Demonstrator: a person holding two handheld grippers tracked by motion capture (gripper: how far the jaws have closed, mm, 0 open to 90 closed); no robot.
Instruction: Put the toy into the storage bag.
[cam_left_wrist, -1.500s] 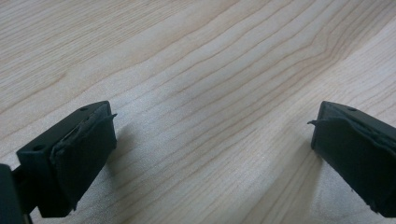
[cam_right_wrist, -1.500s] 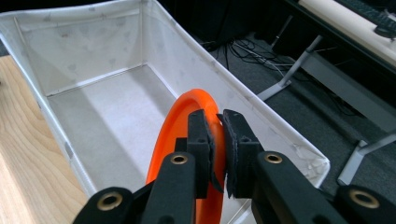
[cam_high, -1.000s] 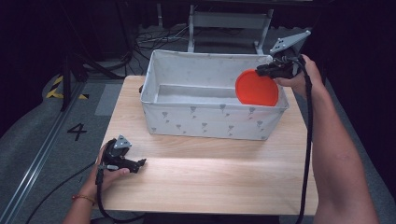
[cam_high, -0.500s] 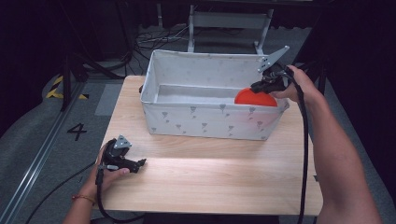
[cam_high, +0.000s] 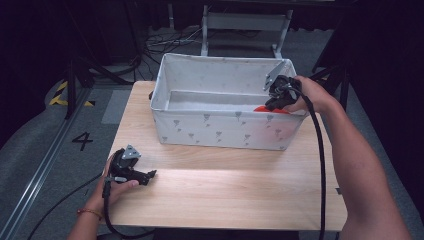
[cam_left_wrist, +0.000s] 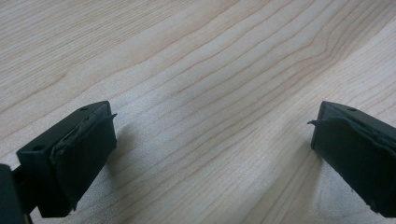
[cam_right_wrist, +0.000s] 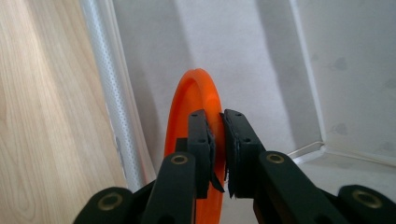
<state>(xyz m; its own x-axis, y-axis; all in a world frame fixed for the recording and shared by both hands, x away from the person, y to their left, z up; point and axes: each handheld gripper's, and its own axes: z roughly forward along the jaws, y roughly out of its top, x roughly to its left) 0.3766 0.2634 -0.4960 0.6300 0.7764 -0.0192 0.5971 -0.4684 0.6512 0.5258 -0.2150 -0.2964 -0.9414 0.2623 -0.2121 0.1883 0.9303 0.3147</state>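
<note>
Wooden table (cam_high: 225, 200) across the middle of the high view. On its far half, centre frame, a white fabric bin (cam_high: 220, 127) with small grey motifs. At the bin's right end, right gripper (cam_high: 274, 103) reaching inside, jaws pinched tight on the rim of an orange plate (cam_right_wrist: 201, 102), held edge-on just inside the bin's near wall. Lower left of the high view, left gripper (cam_high: 150, 175) resting on the tabletop, 2 jaws spread wide, holding nothing.
</note>
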